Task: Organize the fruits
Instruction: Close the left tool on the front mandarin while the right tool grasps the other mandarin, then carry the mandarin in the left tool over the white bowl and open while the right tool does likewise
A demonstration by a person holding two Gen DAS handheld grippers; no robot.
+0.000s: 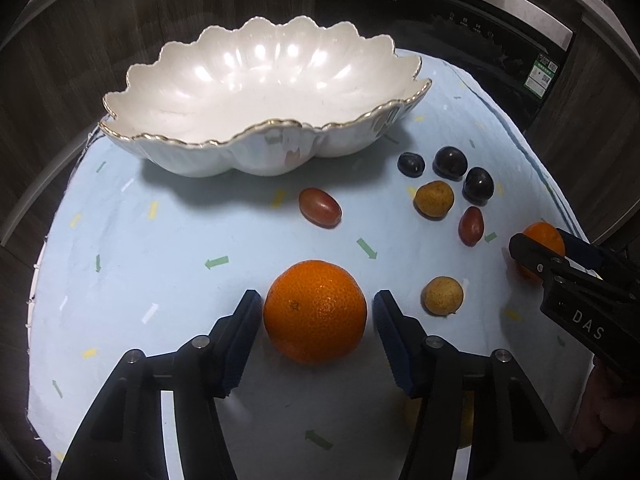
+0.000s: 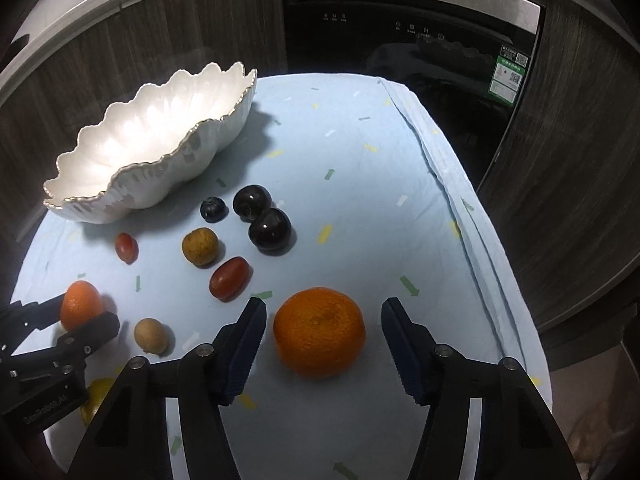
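A white scalloped bowl (image 1: 256, 92) with a gold rim stands empty at the back of the table; it also shows in the right wrist view (image 2: 148, 148). My left gripper (image 1: 316, 308) is open, its jaws on either side of an orange (image 1: 315, 311) on the cloth, not touching it. My right gripper (image 2: 323, 320) is open around a second orange (image 2: 319, 332), also apart from it. Each gripper shows in the other view: the right one (image 1: 536, 248) around its orange (image 1: 544, 238), the left one (image 2: 86, 308) around its orange (image 2: 80, 305).
Three dark plums (image 2: 269, 229), two red grape tomatoes (image 2: 230, 278), two brown longans (image 2: 200, 246) and a yellow fruit (image 2: 96, 396) lie on the light blue cloth (image 2: 360, 184). A dark appliance (image 2: 408, 40) and wood cabinets stand behind the table.
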